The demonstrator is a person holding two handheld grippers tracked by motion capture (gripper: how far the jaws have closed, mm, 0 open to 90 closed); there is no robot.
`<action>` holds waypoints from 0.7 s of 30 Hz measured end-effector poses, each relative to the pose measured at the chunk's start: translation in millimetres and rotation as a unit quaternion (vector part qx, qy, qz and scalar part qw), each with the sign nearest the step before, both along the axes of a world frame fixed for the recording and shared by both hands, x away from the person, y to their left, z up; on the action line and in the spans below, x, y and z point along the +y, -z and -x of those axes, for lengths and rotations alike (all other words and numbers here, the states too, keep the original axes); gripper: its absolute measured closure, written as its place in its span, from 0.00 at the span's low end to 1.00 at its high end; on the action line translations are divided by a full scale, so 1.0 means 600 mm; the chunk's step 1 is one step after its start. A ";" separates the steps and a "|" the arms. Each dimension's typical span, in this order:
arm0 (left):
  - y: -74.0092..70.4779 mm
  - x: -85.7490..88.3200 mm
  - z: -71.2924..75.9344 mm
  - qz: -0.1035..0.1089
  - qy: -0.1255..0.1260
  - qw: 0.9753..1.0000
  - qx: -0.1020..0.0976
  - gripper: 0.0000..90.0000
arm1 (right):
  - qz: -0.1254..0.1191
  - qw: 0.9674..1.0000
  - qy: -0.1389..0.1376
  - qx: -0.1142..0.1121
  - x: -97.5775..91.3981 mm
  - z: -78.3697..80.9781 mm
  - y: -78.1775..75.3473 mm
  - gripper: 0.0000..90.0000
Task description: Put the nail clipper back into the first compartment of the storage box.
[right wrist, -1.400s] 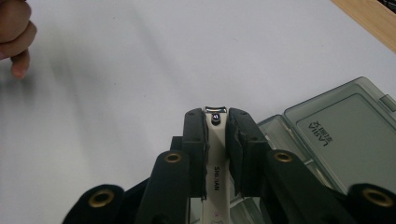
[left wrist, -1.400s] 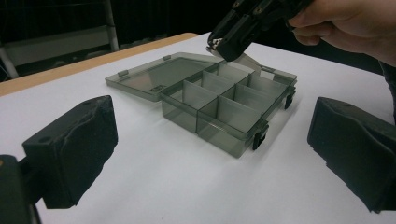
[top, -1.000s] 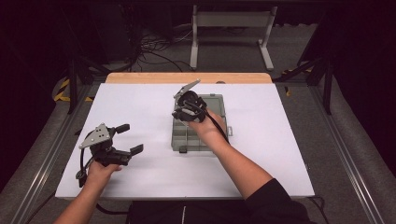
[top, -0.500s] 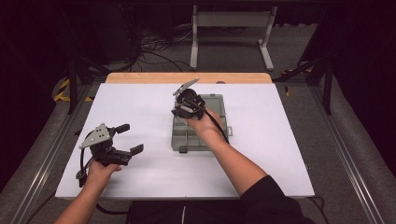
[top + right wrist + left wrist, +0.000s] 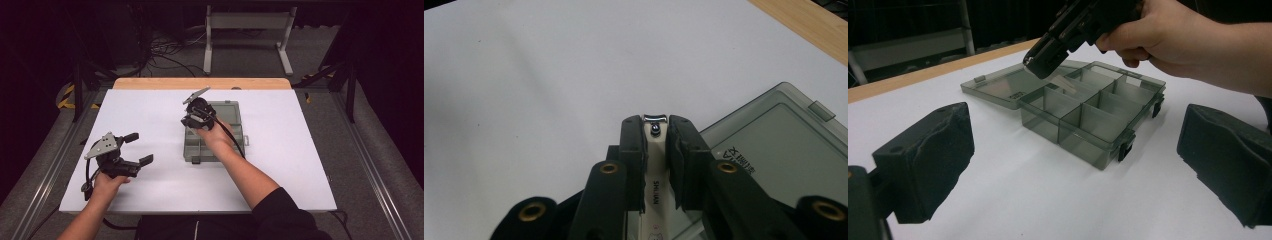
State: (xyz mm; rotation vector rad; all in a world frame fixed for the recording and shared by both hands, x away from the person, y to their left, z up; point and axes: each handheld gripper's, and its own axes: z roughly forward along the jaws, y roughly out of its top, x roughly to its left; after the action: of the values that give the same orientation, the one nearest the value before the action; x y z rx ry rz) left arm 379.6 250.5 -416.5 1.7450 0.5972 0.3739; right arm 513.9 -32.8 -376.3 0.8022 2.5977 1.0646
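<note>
A smoky grey compartment box lies open mid-table, its lid folded flat on the far side. My right gripper hovers over the box's far left part, tilted down, shut on a cream nail clipper whose metal tip sticks out past the pads. In the left gripper view that gripper hangs just above the box where the lid joins it. My left gripper rests on the white table at the near left, open, with nothing between its pads.
A white sheet covers the table, with a bare wooden strip along the far edge. Several compartments of the box look empty. Metal rails run down both sides, and a stand and cables sit on the floor beyond.
My right gripper has sunk a little toward the box, with the clipper in its grip. The left gripper has stayed where it was.
</note>
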 end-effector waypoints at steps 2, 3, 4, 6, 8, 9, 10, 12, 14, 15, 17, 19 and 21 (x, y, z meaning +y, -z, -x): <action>0.000 0.000 0.000 -0.003 0.001 1.000 -0.002 0.03 | 0.002 1.000 0.002 0.001 0.001 -0.001 0.005 0.87; 0.000 0.000 0.000 -0.004 0.001 1.000 -0.003 0.03 | 0.004 1.000 0.003 0.003 0.001 -0.003 0.011 0.87; 0.000 0.000 0.000 -0.003 0.001 1.000 -0.002 0.03 | 0.005 1.000 0.004 0.005 0.001 -0.003 0.014 0.87; 0.000 0.000 0.000 -0.002 0.001 1.000 -0.001 0.03 | 0.005 1.000 0.006 0.006 -0.001 -0.005 0.018 0.87; 0.000 0.000 0.001 -0.001 0.000 1.000 0.000 0.03 | 0.005 1.000 0.006 0.007 -0.001 -0.005 0.020 0.87; 0.000 0.000 0.001 -0.001 0.000 1.000 0.000 0.03 | 0.005 1.000 0.009 0.009 -0.002 -0.006 0.022 0.87; 0.000 0.000 0.001 -0.001 0.000 1.000 0.000 0.03 | 0.005 1.000 0.009 0.009 -0.003 -0.007 0.024 0.87; 0.000 0.000 0.000 -0.004 0.001 1.000 -0.002 0.03 | 0.007 1.000 0.012 0.011 -0.003 -0.007 0.028 0.87; 0.000 0.000 0.000 -0.003 0.001 1.000 -0.002 0.03 | 0.009 1.000 0.013 0.017 -0.005 -0.008 0.033 0.87; 0.000 0.000 0.000 -0.004 0.001 1.000 -0.002 0.03 | 0.008 1.000 0.015 0.019 -0.005 -0.008 0.034 0.87; -0.001 0.000 0.000 -0.005 0.002 1.000 -0.001 0.03 | 0.010 1.000 0.014 0.020 -0.005 -0.008 0.035 0.87; 0.000 0.000 0.000 -0.004 0.001 1.000 0.000 0.03 | 0.010 1.000 0.017 0.021 -0.005 -0.008 0.036 0.87; 0.000 0.000 0.000 -0.004 0.002 1.000 0.000 0.03 | 0.012 1.000 0.015 0.021 -0.005 -0.008 0.037 0.87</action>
State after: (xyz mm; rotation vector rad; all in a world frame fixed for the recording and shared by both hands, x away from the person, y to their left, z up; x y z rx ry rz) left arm 379.5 250.4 -416.2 1.7543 0.5936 0.3740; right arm 518.7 -35.8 -398.4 0.8659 2.6190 1.0180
